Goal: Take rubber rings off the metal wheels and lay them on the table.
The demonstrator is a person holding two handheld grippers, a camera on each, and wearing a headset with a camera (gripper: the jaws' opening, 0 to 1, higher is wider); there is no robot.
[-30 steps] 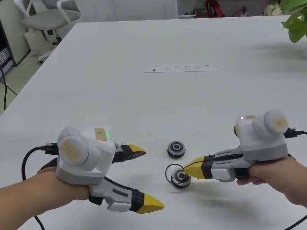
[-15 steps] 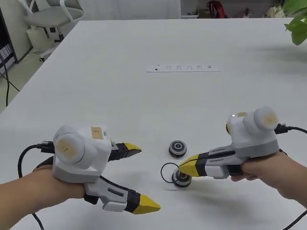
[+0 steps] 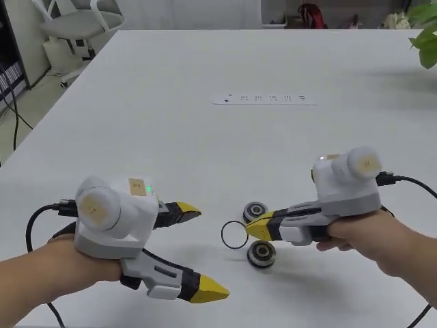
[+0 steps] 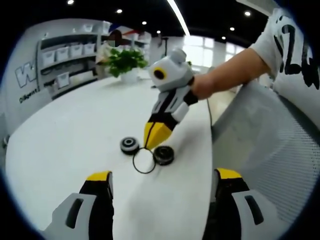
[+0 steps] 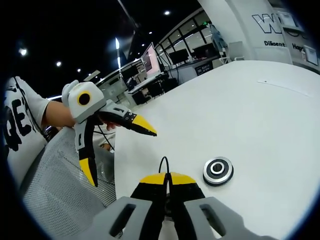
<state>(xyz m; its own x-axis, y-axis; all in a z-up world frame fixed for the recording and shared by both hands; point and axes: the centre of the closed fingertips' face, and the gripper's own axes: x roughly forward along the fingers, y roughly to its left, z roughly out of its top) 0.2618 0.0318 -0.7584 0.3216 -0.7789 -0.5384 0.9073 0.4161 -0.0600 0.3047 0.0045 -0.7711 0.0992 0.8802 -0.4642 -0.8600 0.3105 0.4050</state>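
Now right gripper (image 3: 252,228) clamped on rubber ring (image 3: 222,235); left gripper (image 3: 212,253) wide open.

This looks like an open-plan office or lab. A large white table (image 3: 171,82) has a built-in socket strip (image 3: 264,100). A swivel chair (image 3: 72,27) stands past its far left corner. Shelves of bins (image 4: 67,50) and desks with monitors (image 5: 151,55) lie beyond it.

The left tool (image 3: 203,253) and right tool (image 3: 251,229) have white bodies, black yellow-tipped jaws and black cables (image 3: 61,208); the T-shirt (image 4: 295,45) is white, black-lettered.
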